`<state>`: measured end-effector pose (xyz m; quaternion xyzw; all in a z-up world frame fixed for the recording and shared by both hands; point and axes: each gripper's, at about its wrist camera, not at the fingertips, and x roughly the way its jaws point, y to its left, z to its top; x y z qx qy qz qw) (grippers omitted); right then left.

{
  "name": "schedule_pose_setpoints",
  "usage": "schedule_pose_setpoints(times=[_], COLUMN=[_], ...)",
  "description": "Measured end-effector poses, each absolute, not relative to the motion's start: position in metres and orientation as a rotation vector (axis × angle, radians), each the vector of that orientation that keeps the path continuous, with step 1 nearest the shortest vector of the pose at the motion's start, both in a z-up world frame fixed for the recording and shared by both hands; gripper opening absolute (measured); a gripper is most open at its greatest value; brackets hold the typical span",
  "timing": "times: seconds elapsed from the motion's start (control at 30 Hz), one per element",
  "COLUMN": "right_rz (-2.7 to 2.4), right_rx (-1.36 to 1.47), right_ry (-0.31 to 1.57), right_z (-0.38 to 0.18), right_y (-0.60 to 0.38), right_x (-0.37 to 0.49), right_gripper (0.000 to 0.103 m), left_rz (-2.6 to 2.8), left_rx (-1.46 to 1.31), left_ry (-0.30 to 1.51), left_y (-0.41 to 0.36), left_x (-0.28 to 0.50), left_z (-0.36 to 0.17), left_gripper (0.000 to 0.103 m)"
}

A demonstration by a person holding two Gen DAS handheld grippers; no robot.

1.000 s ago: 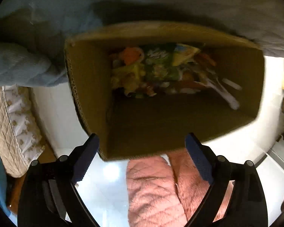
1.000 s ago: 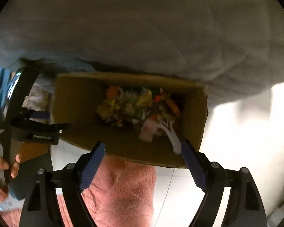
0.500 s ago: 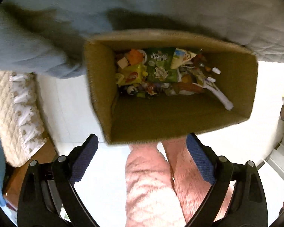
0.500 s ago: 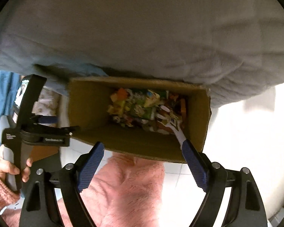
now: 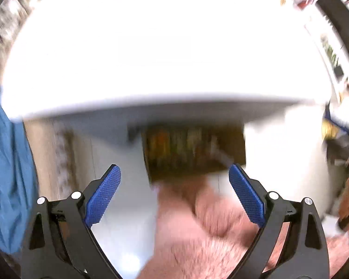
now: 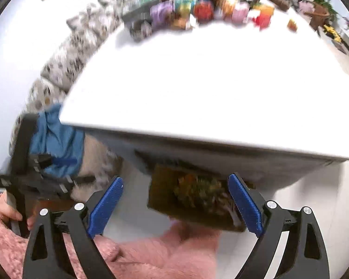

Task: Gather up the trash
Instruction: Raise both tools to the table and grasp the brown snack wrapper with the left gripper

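A brown cardboard box [image 5: 195, 151] full of colourful wrappers stands on the floor under the edge of a white table [image 5: 151, 58]. In the right wrist view the same box [image 6: 165, 193] sits low between the fingers, far below them, under the table [image 6: 197, 88]. My left gripper [image 5: 174, 197] is open high above the box with nothing between its blue pads. My right gripper [image 6: 174, 205] is open too, its jaws still opening, and empty. The left gripper [image 6: 44, 176] also shows in the right wrist view at the left, held by a hand.
Several colourful packages and containers [image 6: 197, 7] crowd the table's far edge. A blue cloth [image 6: 55, 139] hangs over a patterned sofa [image 6: 65, 53] at the left. Pink fuzzy trousers [image 5: 209, 232] fill the bottom of both views. Shelves [image 5: 332, 53] stand at the right.
Both grippers have risen fast from just over the box to above table height; the box looks small and blurred now. The bright tabletop has come into view. The right jaws spread slightly wider.
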<state>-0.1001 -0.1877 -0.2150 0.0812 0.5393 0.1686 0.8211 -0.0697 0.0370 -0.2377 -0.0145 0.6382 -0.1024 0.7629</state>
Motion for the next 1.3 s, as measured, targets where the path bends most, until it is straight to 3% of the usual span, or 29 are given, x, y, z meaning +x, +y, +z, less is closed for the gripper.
schedule_pose_setpoints(times=[0.1, 0.37, 0.67, 0.73, 0.77, 0.9, 1.1, 1.3], right_rz=[0.331, 0.262, 0.198, 0.188, 0.187, 0.202, 0.3, 0.327], right_rx=[0.198, 0.217, 0.229, 0.241, 0.244, 0.243, 0.116, 0.009], right_ry=[1.092, 1.027, 0.999, 1.007, 1.012, 1.01, 1.043, 1.07], right_z=[-0.197, -0.179, -0.175, -0.178, -0.179, -0.18, -0.189, -0.217], right_y=[-0.19, -0.198, -0.209, -0.211, -0.211, -0.209, -0.177, -0.129], right_x=[-0.094, -0.103, -0.118, -0.119, -0.117, -0.107, -0.041, 0.08], right_gripper=[0.091, 0.091, 0.091, 0.091, 0.091, 0.091, 0.091, 0.094], left_rz=[-0.159, 0.038, 0.143, 0.126, 0.125, 0.033, -0.063, -0.111], left_rx=[-0.062, -0.153, -0.128, -0.085, -0.062, -0.15, -0.122, -0.139], left_ry=[1.233, 1.198, 1.268, 1.253, 1.235, 1.219, 1.175, 1.098], left_y=[0.041, 0.043, 0.042, 0.04, 0.039, 0.053, 0.071, 0.083], left_x=[-0.006, 0.183, 0.269, 0.271, 0.27, 0.251, 0.167, 0.071], left_z=[-0.209, -0.232, -0.272, -0.273, -0.27, -0.267, -0.25, -0.21], left_gripper=[0.094, 0.094, 0.092, 0.079, 0.06, 0.042, 0.042, 0.042])
